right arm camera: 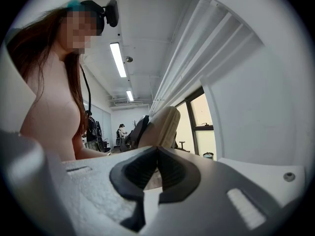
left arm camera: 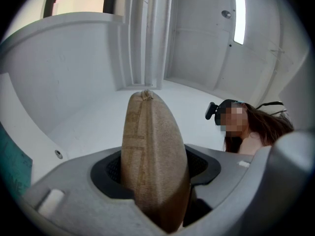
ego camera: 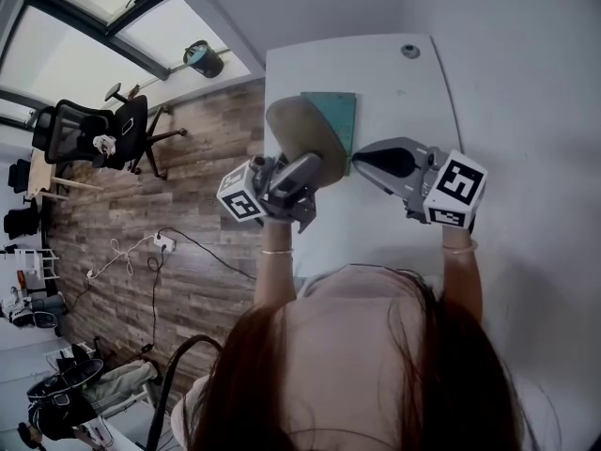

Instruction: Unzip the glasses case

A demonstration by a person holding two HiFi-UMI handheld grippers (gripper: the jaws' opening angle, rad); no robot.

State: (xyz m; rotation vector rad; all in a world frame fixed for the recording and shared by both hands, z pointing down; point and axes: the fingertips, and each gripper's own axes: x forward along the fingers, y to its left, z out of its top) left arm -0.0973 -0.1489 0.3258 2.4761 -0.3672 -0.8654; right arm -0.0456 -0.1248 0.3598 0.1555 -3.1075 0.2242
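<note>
- We find the tan, oval fabric glasses case [ego camera: 302,137] clamped on edge in the left gripper [ego camera: 302,175], lifted over the left edge of the white table [ego camera: 394,92], above the teal mat [ego camera: 336,111].
- The right gripper [ego camera: 368,161] sits just beside the case with its pads pressed together on nothing.
- We cannot make out a zip pull; only a seam and a small nub at the case's far tip [left arm camera: 145,95] show.
- In our judgement, the right jaws must part, then pinch the pull alone.
- We advise a firm left hold, drawing along the seam to avoid twisting the case free.
</note>
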